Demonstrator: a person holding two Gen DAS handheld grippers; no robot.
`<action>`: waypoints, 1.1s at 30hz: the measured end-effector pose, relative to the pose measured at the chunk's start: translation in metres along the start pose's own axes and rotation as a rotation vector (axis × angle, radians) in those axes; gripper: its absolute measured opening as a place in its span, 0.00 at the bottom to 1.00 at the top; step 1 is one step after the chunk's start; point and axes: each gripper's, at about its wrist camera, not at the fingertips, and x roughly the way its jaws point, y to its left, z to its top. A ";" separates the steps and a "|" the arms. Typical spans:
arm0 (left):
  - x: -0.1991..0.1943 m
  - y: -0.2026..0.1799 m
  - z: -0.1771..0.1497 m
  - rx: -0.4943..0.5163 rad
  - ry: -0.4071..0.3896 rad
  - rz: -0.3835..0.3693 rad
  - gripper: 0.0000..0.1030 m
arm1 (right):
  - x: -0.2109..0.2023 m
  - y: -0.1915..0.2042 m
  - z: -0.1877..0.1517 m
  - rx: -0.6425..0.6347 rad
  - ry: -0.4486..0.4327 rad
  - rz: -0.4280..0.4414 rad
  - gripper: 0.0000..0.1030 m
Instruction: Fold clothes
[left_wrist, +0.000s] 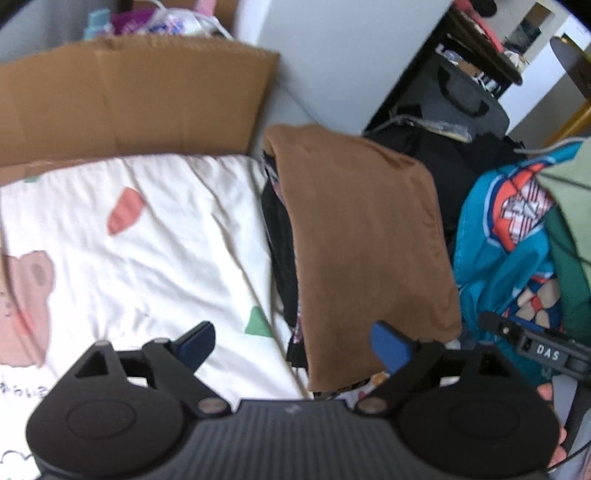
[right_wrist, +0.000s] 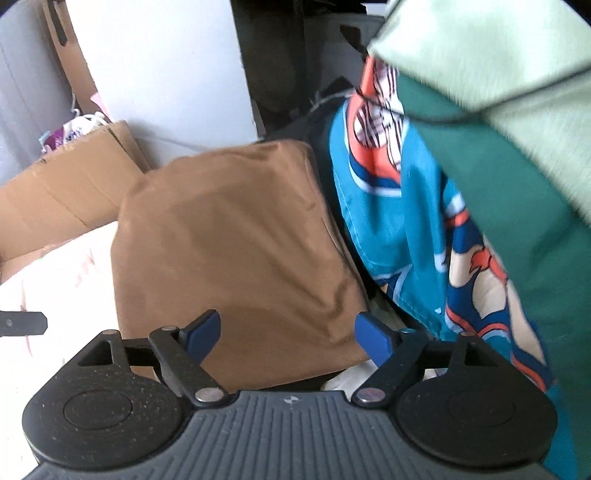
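my left gripper (left_wrist: 293, 345) stands wide open with nothing between its blue pads, and my right gripper (right_wrist: 288, 338) is spread just as wide and empty too. the folded brown garment (left_wrist: 362, 236) lies flat on top of a stack of folded clothes (left_wrist: 282, 236), its near edge hanging a little over the stack's front, just beside the white printed bedsheet (left_wrist: 147, 236) and in front of a flattened cardboard sheet (left_wrist: 129, 99). to the right sits an unfolded heap, with a teal patterned garment (right_wrist: 391, 229) leaning against the stack and a green cloth (right_wrist: 498, 155) close over my right fingers. as i read it, this fold is done and the next piece must come from that heap. the risk is that the stack looks tall and soft: if i drag the teal piece out sideways it could catch the brown one's overhang and pull the fold open, or tip the stack toward the sheet. the green cloth could also snag my right pads (right_wrist: 373, 338) in passing.
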 end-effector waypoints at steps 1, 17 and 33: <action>-0.008 0.000 0.001 0.000 -0.008 0.013 0.90 | -0.005 0.002 0.002 -0.002 -0.001 0.004 0.82; -0.116 0.018 0.005 -0.099 -0.027 0.093 0.91 | -0.092 0.019 0.032 0.049 0.051 0.049 0.89; -0.242 0.039 0.009 -0.178 -0.145 0.212 0.94 | -0.176 0.065 0.061 -0.042 0.018 0.043 0.90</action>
